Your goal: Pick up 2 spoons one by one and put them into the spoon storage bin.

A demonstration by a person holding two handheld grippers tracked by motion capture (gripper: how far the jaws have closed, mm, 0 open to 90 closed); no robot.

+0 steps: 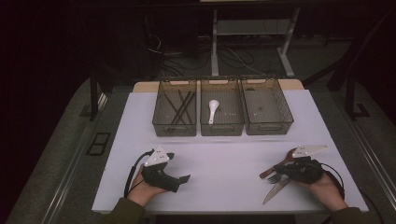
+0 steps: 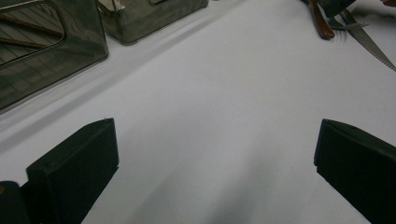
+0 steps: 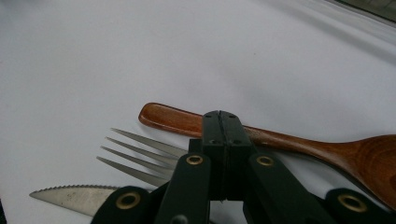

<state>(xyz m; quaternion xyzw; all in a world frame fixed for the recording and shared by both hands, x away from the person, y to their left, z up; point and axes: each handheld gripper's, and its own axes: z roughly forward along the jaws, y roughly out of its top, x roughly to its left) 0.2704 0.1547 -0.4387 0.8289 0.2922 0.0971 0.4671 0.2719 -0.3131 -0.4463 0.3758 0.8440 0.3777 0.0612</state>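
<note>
We find the white ceramic spoon (image 1: 213, 110) binned; our right claw (image 3: 221, 122) clenched beside the brown wooden spoon (image 3: 299, 147), grasping nothing; left claw (image 2: 215, 154) released.

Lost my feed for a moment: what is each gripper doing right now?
Left gripper: open, nothing between its jaws.
Right gripper: shut over the wooden spoon; a grip cannot be told.

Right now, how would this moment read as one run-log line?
left tongs: open, over bare table | right tongs: shut, over wooden spoon, beside fork and knife | grip on spoon: unclear
</note>
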